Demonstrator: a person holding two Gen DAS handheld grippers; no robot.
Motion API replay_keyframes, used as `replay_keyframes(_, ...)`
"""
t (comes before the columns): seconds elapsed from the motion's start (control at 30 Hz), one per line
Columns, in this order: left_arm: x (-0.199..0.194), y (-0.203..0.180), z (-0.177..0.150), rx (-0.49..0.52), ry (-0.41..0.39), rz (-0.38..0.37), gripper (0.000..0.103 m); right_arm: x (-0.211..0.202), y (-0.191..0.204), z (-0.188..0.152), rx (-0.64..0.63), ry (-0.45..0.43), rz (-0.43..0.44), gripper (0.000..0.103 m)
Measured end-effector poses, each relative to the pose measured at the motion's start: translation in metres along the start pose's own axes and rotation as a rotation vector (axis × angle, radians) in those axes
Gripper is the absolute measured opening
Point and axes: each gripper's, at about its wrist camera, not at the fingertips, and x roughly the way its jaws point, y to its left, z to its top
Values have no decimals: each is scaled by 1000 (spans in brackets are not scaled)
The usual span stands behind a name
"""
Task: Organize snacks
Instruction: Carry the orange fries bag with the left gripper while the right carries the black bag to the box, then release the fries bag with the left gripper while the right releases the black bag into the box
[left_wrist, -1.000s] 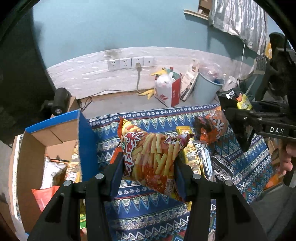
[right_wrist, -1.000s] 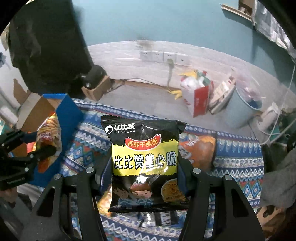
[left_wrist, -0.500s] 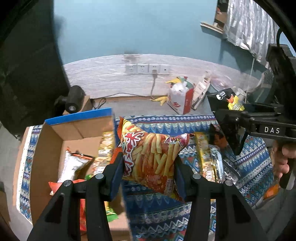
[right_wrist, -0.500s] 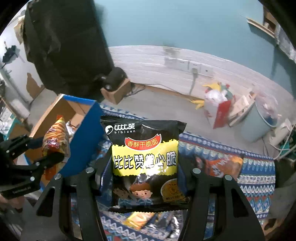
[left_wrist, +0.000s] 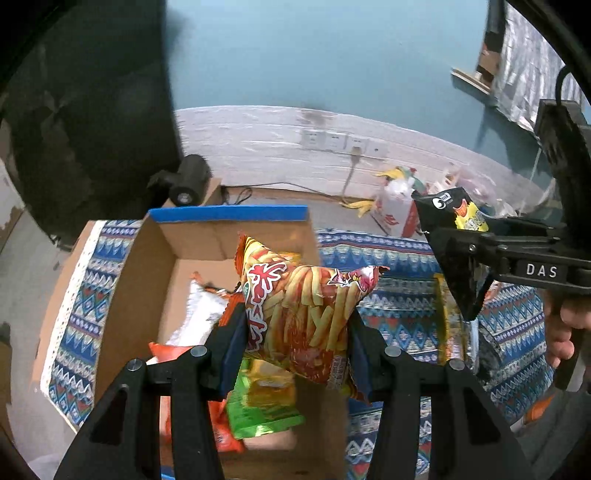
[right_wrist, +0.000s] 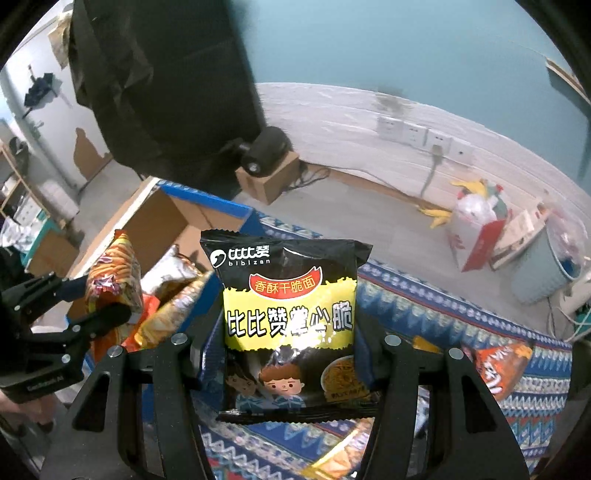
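Note:
My left gripper (left_wrist: 295, 345) is shut on a red and yellow fries bag (left_wrist: 306, 314) and holds it above the open cardboard box (left_wrist: 147, 266). The box holds several snack packs, among them a green one (left_wrist: 262, 410) and a white one (left_wrist: 199, 314). My right gripper (right_wrist: 291, 354) is shut on a black and yellow noodle-snack bag (right_wrist: 288, 317), held over the patterned cloth (right_wrist: 443, 310) just right of the box (right_wrist: 162, 218). The left gripper with its fries bag (right_wrist: 114, 280) shows at the left of the right wrist view. The right gripper (left_wrist: 465, 254) shows at the right of the left wrist view.
More snack packs lie on the cloth: an orange one (right_wrist: 498, 365) and yellow ones (left_wrist: 447, 321). Behind are a small box with a black device (right_wrist: 266, 155), wall sockets (left_wrist: 332, 140), a red and white bag (right_wrist: 476, 229) and a pale blue bin (right_wrist: 543, 266).
Both grippers have moved left with their bags. The fries bag has gone from over the cloth to over the box. The noodle-snack bag has come closer to the box.

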Motion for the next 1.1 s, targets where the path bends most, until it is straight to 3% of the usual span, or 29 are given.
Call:
replay_keyframes(0.73, -1, 86, -21, -174, 70, 104, 53, 52, 101, 25, -107, 56, 124, 57)
replay_keyframes(0.8, -2, 91, -22, -189, 75, 115, 55, 57, 105, 26, -108, 65, 132, 57)
replay_keyframes(0.9, -3, 95, -22, -204, 78, 134, 69, 64, 109, 26, -98, 80, 147, 57)
replay_keyframes(1.1, -8, 99, -22, -206, 74, 154, 69, 76, 119, 29, -95, 106, 180, 58)
